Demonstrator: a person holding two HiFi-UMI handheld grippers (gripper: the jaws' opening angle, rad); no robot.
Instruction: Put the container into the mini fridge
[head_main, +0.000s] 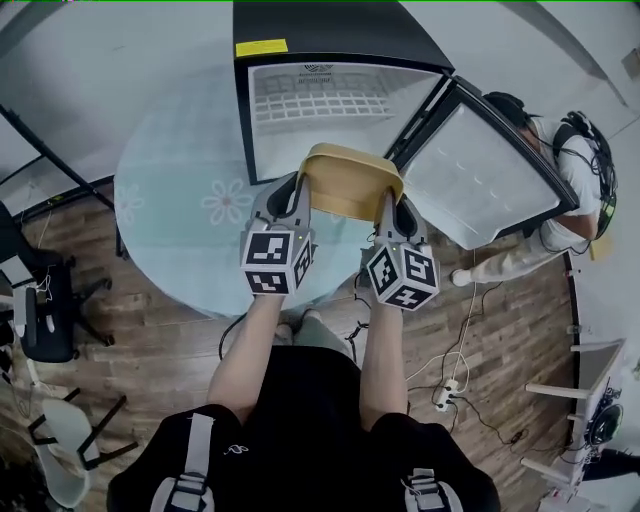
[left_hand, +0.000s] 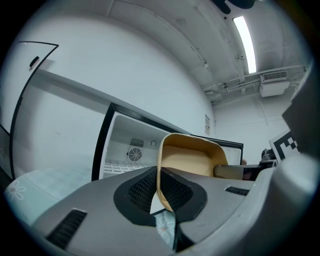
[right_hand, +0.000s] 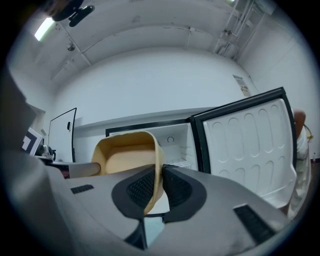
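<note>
step in hand: carrying the container (head_main: 350, 180) to the open mini fridge (head_main: 330, 38). the container is held off the table (head_main: 170, 200), just in front of the fridge opening. the left gripper (head_main: 297, 192) and right gripper (head_main: 390, 207) each have their fingers (left_hand: 142, 192) clamped on an opposite side wall. recommended: advance both hands together, hold the container level, clear the frame and the swung-out door (head_main: 485, 175), and seat it on the wire shelf (head_main: 330, 105) before release. the container interior appears empty (so does the fridge, as far as visible).
</note>
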